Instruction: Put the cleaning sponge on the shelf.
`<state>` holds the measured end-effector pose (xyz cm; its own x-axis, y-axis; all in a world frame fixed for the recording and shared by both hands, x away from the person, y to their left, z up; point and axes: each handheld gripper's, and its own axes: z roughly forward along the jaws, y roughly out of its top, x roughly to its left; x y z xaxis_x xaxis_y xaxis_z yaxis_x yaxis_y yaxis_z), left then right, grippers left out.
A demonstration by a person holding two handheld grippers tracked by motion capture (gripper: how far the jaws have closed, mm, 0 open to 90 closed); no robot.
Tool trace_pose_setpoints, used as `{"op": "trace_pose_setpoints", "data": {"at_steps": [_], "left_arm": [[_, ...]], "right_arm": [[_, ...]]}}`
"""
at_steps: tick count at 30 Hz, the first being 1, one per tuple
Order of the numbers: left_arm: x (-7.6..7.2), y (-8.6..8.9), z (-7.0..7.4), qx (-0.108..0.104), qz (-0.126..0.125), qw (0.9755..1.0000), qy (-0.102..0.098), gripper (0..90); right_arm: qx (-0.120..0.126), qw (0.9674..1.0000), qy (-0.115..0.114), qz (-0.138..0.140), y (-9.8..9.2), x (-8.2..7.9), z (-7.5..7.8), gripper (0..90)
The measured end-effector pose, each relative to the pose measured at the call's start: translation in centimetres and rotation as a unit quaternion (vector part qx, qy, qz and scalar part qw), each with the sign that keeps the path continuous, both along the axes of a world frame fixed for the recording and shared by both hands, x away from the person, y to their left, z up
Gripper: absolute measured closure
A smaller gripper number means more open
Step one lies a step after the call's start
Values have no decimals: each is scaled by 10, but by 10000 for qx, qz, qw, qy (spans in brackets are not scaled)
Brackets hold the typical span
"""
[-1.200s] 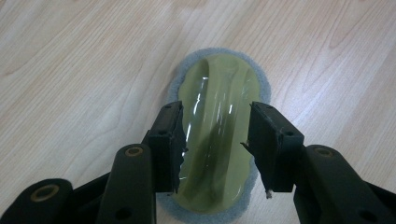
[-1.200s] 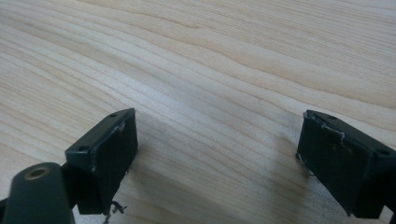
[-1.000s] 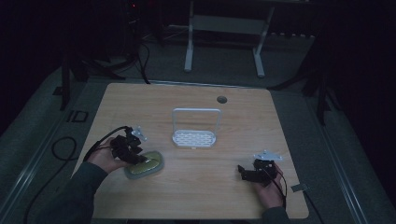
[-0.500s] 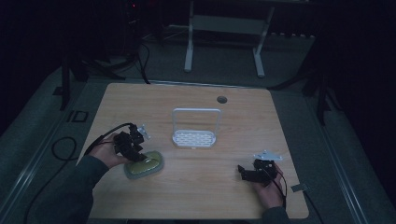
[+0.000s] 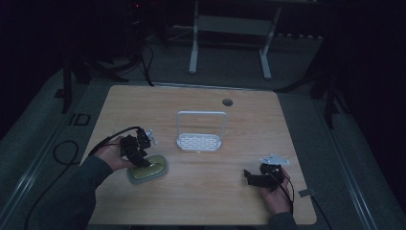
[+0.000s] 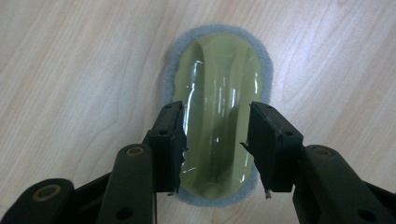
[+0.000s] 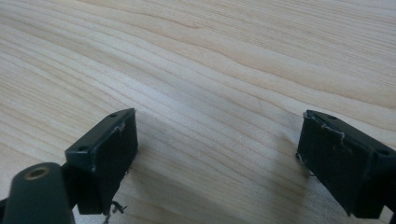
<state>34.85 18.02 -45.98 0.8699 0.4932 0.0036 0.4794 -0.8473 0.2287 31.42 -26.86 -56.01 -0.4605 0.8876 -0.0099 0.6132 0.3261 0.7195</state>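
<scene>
Work in hand: the left tongs (image 6: 215,140) are hanging over the scrubbing pad (image 6: 219,79), lining up to pick it off the worktop (image 5: 206,201).
Left tongs: the jaws are standing wide, one on each long side of the pad; they have just been opening a little further, the pad is lying between them, and the pads of the jaws are not pressing on it.
Right tongs: the right tongs (image 7: 217,161) are also gaping wide with bare wood between the jaws, resting low at the lower right of the high view (image 5: 253,176), well apart from the pad.
Where the pad is: lying flat on the worktop in the lower left of the high view (image 5: 152,171), just beside the left hand (image 5: 112,154); the white rack (image 5: 200,139) is standing near the middle, apart from it.
Risk, slipping: the glossy top is likely giving the jaws little to bite on, so a close on the slick shell alone could squeeze the pad out forward.
Risk, catching the edge: if the jaws are coming down too shallow, they could pinch just the soft rim, which would fold and let the pad droop or drop.
Risk, skewing: the pad is sitting slightly off the jaws' centre line, so one jaw could touch first and push it sideways along the wood.
How the pad looks: an oblong with rounded ends, an olive-green shiny moulded top with a raised ridge along its length, and a grey fuzzy felt border all round.
</scene>
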Motion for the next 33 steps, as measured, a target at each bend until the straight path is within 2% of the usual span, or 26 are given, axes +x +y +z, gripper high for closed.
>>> {"op": "trace_pose_setpoints", "data": {"at_steps": [12,21,33], "left_arm": [[5,-5,-6,200,-99,9996,198,552],[8,-12,-10,446,-163,9984,293,559],[12,-13,-15,481,-189,9976,454,604]], "right_arm": [[2,10000,2,-2,0,0,0,118],[2,10000,1,-1,0,0,0,118],[1,10000,0,0,0,0,0,118]]}}
